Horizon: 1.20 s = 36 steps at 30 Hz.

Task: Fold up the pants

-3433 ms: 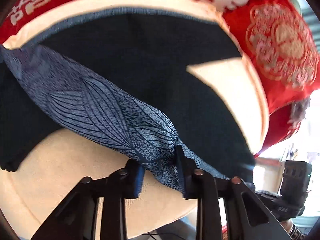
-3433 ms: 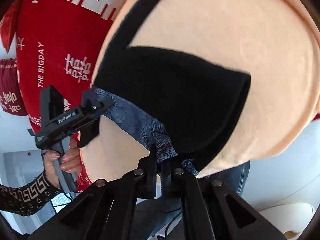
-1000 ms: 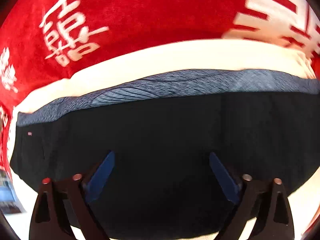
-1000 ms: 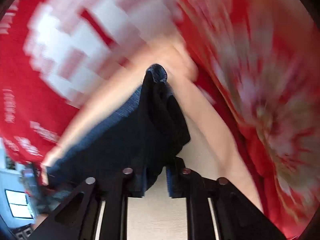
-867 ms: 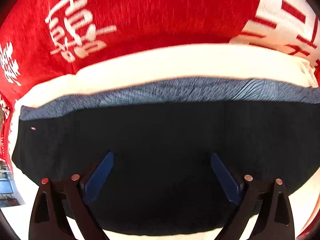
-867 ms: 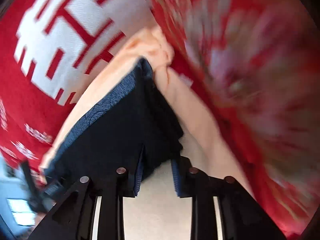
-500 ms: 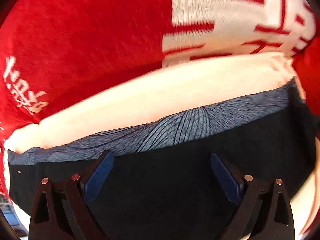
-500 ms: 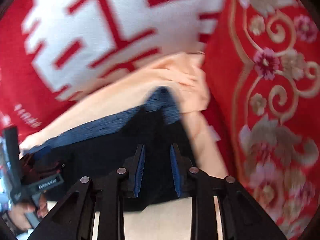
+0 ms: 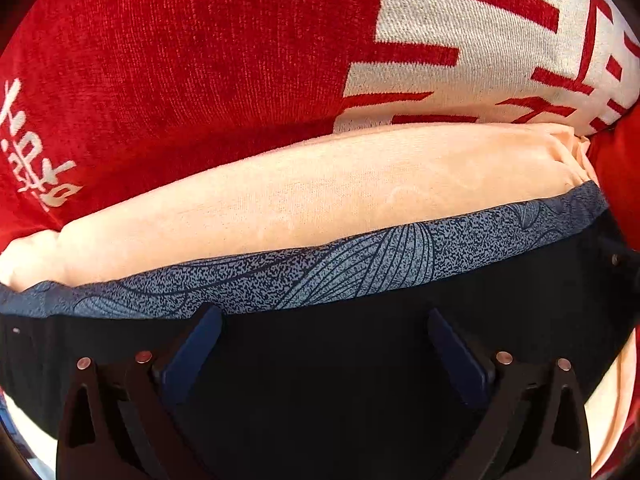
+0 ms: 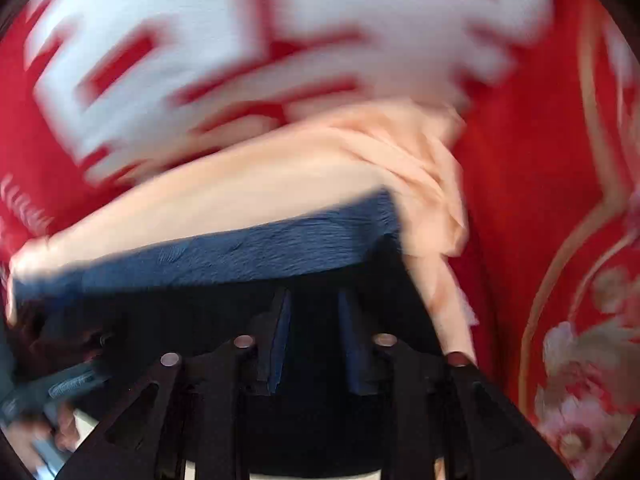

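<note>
The dark navy pants point(image 9: 328, 360) lie folded on a peach cushion point(image 9: 320, 196), with their blue leaf-patterned waistband point(image 9: 340, 268) along the far edge. My left gripper point(image 9: 324, 324) is wide open just above the dark fabric, holding nothing. In the blurred right wrist view the pants point(image 10: 240, 304) and waistband point(image 10: 248, 256) lie below my right gripper point(image 10: 312, 304), whose fingers stand partly apart over the cloth with nothing clamped. The left gripper and the hand holding it point(image 10: 60, 392) show at lower left there.
A red blanket with white characters point(image 9: 240, 60) rises right behind the cushion. A red embroidered pillow point(image 10: 560, 200) lies to the right. The peach cushion cover bunches at its far right corner point(image 10: 432, 168).
Both grippers have let go of the pants, now folded over on the cushion. The left opened wide and moved toward the waistband. The right opened and swung left over the cloth.
</note>
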### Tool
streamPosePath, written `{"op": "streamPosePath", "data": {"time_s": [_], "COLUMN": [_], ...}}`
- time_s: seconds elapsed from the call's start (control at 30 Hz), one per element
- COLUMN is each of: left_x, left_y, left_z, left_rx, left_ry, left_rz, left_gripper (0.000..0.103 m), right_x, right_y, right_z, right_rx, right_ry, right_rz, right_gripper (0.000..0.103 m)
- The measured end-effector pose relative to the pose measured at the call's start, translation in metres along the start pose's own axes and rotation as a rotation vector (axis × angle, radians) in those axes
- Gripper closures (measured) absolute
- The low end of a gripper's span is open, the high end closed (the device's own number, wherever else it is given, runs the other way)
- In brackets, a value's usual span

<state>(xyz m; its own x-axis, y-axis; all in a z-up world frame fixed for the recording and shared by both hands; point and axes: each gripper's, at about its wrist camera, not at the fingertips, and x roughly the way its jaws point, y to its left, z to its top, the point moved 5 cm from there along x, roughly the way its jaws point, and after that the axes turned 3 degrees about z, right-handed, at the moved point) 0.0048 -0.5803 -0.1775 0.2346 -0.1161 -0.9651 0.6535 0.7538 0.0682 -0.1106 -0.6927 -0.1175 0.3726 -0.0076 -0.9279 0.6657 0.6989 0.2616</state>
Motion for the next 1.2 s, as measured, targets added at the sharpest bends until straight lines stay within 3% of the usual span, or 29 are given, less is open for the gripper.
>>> {"op": "streamPosePath", "data": {"time_s": [0.03, 0.13, 0.23, 0.33, 0.6, 0.8, 0.97, 1.07, 1.2], "left_x": [-0.001, -0.006, -0.017, -0.031, -0.055, -0.063, -0.031, -0.021, -0.026], "left_y": [0.004, 0.024, 0.049, 0.082, 0.204, 0.323, 0.439, 0.472, 0.476], "left_z": [0.002, 0.004, -0.007, -0.024, -0.070, -0.123, -0.155, -0.169, -0.174], "left_rx": [0.001, -0.013, -0.056, -0.081, -0.089, -0.054, -0.072, -0.166, -0.153], "left_ry": [-0.002, -0.002, 0.016, 0.011, -0.005, -0.024, 0.011, 0.000, -0.021], "left_rz": [-0.002, 0.029, 0.037, 0.036, 0.105, 0.227, 0.364, 0.190, 0.154], "left_gripper": [0.000, 0.000, 0.000, 0.000, 0.000, 0.000, 0.000, 0.000, 0.000], "right_x": [-0.007, -0.034, -0.050, -0.054, -0.035, 0.011, 0.050, 0.064, 0.057], "right_y": [-0.010, -0.020, -0.010, 0.018, 0.155, 0.281, 0.346, 0.360, 0.369], "right_z": [0.003, -0.002, -0.023, -0.056, -0.141, -0.206, -0.253, -0.266, -0.265], "right_rx": [0.073, 0.135, 0.153, 0.142, 0.135, 0.145, 0.183, 0.218, 0.200], "right_ry": [-0.029, -0.068, -0.038, 0.014, 0.135, 0.230, 0.321, 0.335, 0.276], "right_rz": [0.018, -0.040, -0.011, 0.037, 0.296, 0.495, 0.588, 0.618, 0.647], "right_gripper": [0.089, 0.082, 0.065, 0.064, 0.063, 0.063, 0.063, 0.063, 0.063]}}
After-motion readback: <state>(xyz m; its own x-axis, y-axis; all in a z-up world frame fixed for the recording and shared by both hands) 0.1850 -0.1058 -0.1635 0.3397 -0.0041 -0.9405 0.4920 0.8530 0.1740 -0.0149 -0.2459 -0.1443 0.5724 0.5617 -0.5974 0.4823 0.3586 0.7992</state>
